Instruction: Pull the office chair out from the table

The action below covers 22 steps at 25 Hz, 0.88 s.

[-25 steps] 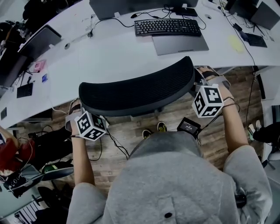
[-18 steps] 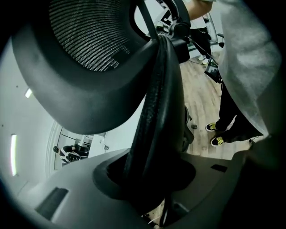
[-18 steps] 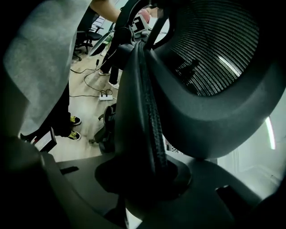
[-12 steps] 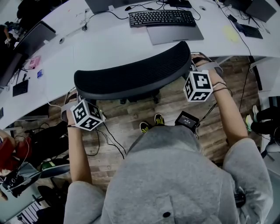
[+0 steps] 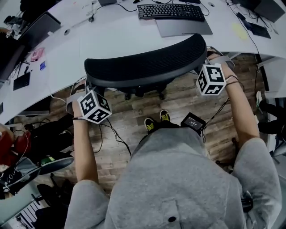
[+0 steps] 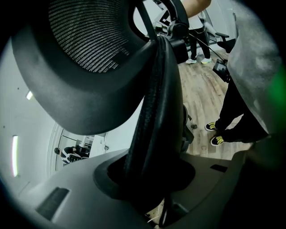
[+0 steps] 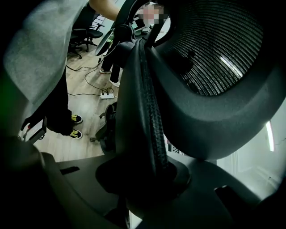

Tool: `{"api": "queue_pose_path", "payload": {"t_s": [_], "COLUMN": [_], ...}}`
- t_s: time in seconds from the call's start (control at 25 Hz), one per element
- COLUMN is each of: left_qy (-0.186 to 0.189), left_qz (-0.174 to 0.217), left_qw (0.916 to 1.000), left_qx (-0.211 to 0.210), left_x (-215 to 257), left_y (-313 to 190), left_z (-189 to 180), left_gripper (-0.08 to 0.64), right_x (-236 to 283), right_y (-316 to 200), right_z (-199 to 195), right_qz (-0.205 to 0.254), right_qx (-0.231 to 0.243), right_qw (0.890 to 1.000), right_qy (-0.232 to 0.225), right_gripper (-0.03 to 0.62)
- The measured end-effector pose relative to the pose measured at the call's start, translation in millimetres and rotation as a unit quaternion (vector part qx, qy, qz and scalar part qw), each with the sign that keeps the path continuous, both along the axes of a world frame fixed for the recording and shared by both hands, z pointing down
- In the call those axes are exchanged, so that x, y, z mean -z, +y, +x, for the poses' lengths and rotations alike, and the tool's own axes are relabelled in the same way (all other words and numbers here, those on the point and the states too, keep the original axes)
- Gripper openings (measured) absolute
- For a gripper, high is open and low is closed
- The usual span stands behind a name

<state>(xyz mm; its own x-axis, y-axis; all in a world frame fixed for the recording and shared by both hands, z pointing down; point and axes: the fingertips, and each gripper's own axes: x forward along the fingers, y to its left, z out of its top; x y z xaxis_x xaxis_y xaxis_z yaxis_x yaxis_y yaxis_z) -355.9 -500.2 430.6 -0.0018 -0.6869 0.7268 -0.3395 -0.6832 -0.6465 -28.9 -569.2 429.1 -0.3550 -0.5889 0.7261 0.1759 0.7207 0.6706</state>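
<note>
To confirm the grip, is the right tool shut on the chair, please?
Shut: the right tool, jaws having just closed in, pinches the chair backrest edge.

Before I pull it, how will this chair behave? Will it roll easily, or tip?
The chair probably rolls easily: its base stands on a smooth wood floor. Pulled by the top of its back, it may tilt toward you before it rolls. The mesh back likely flexes a little, though its rim looks stiff.

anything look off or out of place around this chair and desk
Nothing stands out. The chair backrest stands upright by the desk; the left gripper and right gripper, jaws just closing, clamp its side edges. The keyboard lies square, nothing spilled.
</note>
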Motion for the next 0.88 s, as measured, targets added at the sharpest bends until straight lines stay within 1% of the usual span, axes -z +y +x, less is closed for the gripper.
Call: {"api": "queue_pose_path", "payload": {"t_s": [0.44, 0.72, 0.88], "left_qy": [0.004, 0.003, 0.003], "left_qz": [0.008, 0.004, 0.001], "left_qw": [0.9999, 0.9998, 0.9998], "left_qx": [-0.012, -0.022, -0.017], "left_x": [2.8, 0.1, 1.1], "left_y": [38.3, 61.6, 74.6], "left_z": [-6.7, -9.5, -7.7], "left_gripper": [0.155, 0.155, 0.155], "right_x": [0.8, -0.5, 0.0], "right_y": [50.6, 79.9, 88.4], "right_z": [-4.9, -6.9, -5.5], "right_qz": [-0.003, -0.001, -0.003], "right_qx": [-0.01, -0.018, -0.014], "right_qw": [1.0, 1.0, 1.0], "right_qy": [-0.002, -0.003, -0.002], "right_gripper": [0.104, 0.104, 0.104]}}
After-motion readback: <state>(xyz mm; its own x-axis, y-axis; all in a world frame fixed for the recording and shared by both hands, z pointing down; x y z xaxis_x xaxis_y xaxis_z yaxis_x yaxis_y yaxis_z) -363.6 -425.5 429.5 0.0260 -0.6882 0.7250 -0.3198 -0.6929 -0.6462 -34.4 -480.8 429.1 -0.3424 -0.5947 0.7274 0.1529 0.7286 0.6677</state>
